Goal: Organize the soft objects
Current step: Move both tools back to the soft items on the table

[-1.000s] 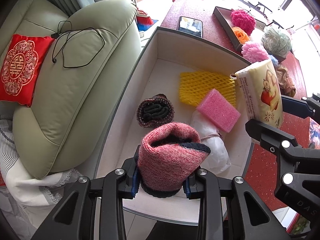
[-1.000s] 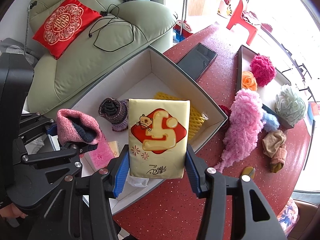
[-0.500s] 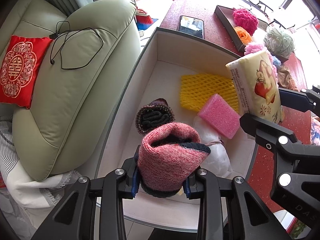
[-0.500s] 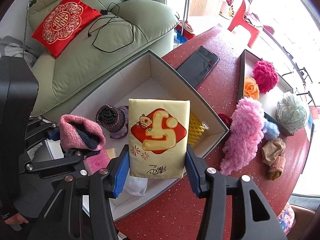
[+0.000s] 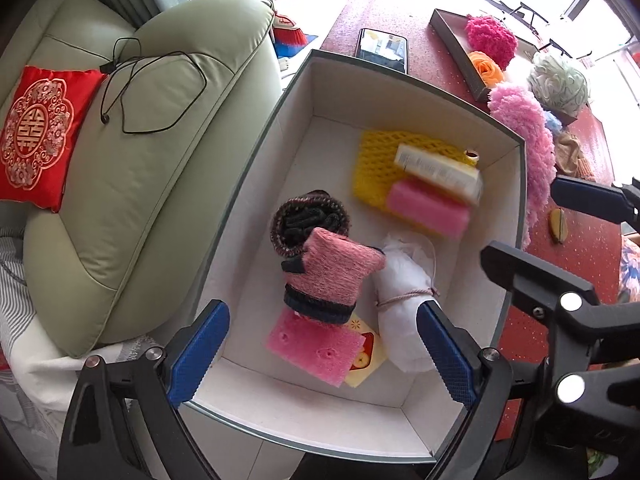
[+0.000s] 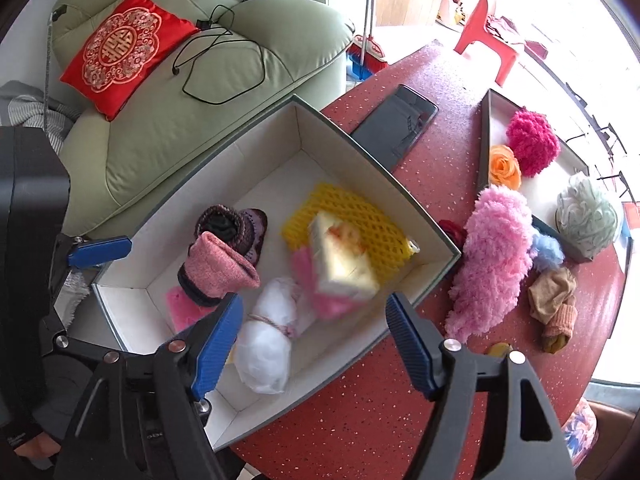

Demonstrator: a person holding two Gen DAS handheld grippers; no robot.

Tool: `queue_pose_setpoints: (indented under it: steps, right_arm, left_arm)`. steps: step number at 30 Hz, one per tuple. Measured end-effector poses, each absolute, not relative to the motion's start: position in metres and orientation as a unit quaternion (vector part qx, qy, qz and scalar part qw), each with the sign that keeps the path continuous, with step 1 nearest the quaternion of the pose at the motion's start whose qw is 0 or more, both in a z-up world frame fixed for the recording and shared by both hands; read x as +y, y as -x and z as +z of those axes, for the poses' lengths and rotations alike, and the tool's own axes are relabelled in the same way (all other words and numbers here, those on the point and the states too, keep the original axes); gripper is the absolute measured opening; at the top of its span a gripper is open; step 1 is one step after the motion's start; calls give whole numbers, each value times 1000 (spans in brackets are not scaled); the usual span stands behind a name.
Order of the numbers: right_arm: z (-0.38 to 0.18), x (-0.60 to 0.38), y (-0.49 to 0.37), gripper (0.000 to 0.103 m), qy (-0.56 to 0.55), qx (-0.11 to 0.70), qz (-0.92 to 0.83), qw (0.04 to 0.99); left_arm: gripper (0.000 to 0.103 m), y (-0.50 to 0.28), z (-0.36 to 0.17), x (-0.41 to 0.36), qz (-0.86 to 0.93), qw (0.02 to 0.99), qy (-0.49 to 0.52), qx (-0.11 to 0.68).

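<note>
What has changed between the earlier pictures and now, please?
Both grippers have just been opening and let go. The left gripper dropped the pink knitted sock into the box; it lies on a pink foam pad. The right gripper released the yellow tissue pack, blurred above the pink sponge. The yellow foam net and white bundle stayed put.

Red speckled table [image 6: 432,184], white box [image 6: 352,140], phone [image 6: 396,124], tray [image 6: 485,136], pink fluffy duster [image 6: 492,264]

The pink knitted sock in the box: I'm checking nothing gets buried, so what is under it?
The pink knitted sock lies on a pink foam sheet, which overlaps a yellow card. It leans against the dark rolled sock. Whatever is directly beneath it is covered.
</note>
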State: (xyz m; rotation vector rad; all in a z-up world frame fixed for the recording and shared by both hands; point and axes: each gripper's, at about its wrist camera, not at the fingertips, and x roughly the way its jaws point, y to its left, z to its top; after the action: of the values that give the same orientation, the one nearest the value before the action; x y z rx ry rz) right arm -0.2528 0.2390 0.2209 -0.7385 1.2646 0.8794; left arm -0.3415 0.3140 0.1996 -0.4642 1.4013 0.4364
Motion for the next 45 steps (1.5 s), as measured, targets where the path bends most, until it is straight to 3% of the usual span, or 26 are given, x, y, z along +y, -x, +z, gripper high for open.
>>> queue_pose_setpoints:
  steps: [10, 19, 31, 43, 45]
  right_arm:
    - [226, 147, 229, 77, 254, 589, 327, 694]
    - [224, 40, 178, 77, 206, 610, 222, 733]
    - [199, -55, 75, 77, 189, 606, 178, 752]
    - [155, -39, 3, 77, 206, 597, 231, 740]
    - [151, -32, -5, 77, 212, 594, 237, 739]
  left_arm:
    - [95, 335, 214, 281, 172, 732, 214, 623]
    - [95, 270, 235, 183, 65, 759, 174, 624]
    - [95, 143, 173, 85, 25, 760, 135, 636]
    - [95, 84, 114, 56, 58, 756, 101, 644]
    - [77, 81, 105, 57, 62, 748, 109, 652]
